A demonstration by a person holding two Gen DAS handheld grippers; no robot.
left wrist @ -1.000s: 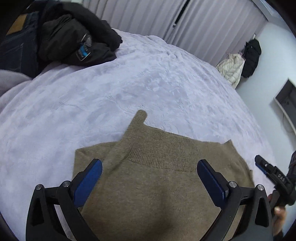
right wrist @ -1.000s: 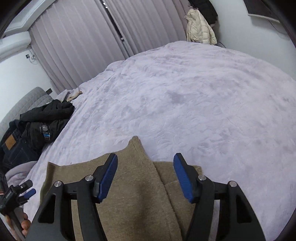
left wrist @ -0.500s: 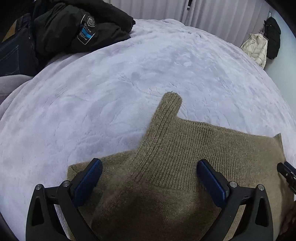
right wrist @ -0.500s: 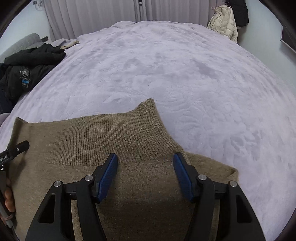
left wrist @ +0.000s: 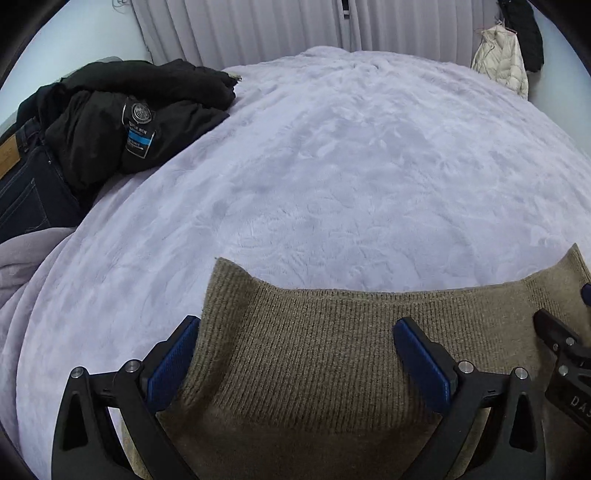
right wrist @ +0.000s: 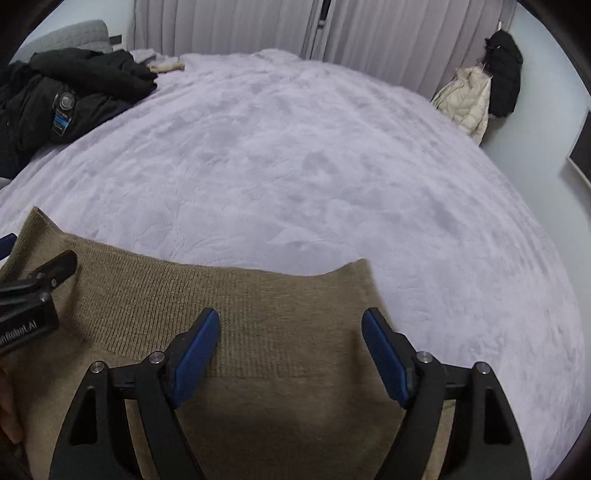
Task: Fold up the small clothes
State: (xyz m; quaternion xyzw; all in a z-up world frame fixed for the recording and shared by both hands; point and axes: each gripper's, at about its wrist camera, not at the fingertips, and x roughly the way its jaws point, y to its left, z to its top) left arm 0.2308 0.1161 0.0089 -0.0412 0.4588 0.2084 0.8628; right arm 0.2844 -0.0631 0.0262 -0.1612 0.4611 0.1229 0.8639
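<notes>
An olive-brown knitted garment [left wrist: 314,343] with a ribbed band lies flat at the near edge of a pale lilac bed cover [left wrist: 332,166]. My left gripper [left wrist: 295,350] hangs open over the band's left corner, blue pads wide apart, nothing pinched. In the right wrist view the same garment [right wrist: 236,314] fills the foreground. My right gripper [right wrist: 291,339] stands over the band's right corner with its jaws opening, the knit below them and not gripped. Each gripper shows at the edge of the other's view.
A heap of black jackets and dark jeans [left wrist: 110,122] sits at the bed's far left. A cream jacket and a black one [right wrist: 480,92] hang by the right wall. Curtains [right wrist: 258,26] close off the back. The lilac cover [right wrist: 295,147] stretches away beyond the garment.
Both grippers moved forward and down toward the ribbed band, which now lies straighter across both views. The right jaws stand wider than before. The cameras rolled level.
</notes>
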